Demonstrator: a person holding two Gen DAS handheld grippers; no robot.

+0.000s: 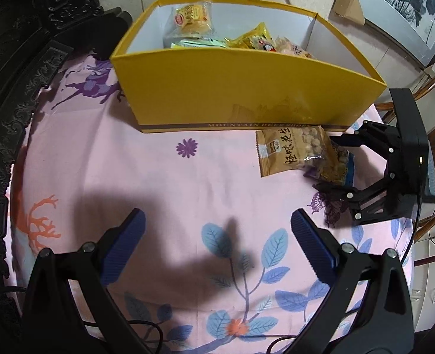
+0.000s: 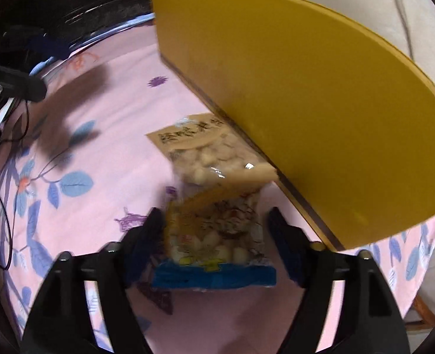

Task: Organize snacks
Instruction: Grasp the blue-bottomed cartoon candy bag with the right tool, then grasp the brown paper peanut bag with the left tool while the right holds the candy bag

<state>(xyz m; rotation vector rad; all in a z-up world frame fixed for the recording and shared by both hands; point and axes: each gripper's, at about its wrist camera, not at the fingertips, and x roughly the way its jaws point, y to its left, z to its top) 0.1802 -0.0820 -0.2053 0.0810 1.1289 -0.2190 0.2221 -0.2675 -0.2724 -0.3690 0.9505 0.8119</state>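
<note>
From your left hand's camera, you can see the yellow box [image 1: 247,94] standing on the desk [image 1: 188,183] with its pink flower cloth. Several snack packs [image 1: 241,39] already lie inside the box, so a good part of the tidying looks done. Two packs are still outside, just in front of the box: a brown nut bag [image 1: 288,153] and a clear pack with a blue edge [image 1: 332,171] that partly overlaps it. Your left hand-held gripper [image 1: 217,239] hangs over the bare cloth with its jaws wide apart and nothing in them. Your right hand-held gripper [image 1: 339,166] reaches in from the side, around the blue-edged pack. From your right hand's camera, the clear pack with a blue edge [image 2: 214,236] sits between the jaws of the right hand-held gripper [image 2: 214,236]. One pad looks right against the pack and the other stands a little away, so the jaws are open and do not squeeze it yet. The brown nut bag [image 2: 205,150] lies past it, touching the foot of the yellow box [image 2: 306,103]. You likely still need to grab both packs and drop them in the box.
</note>
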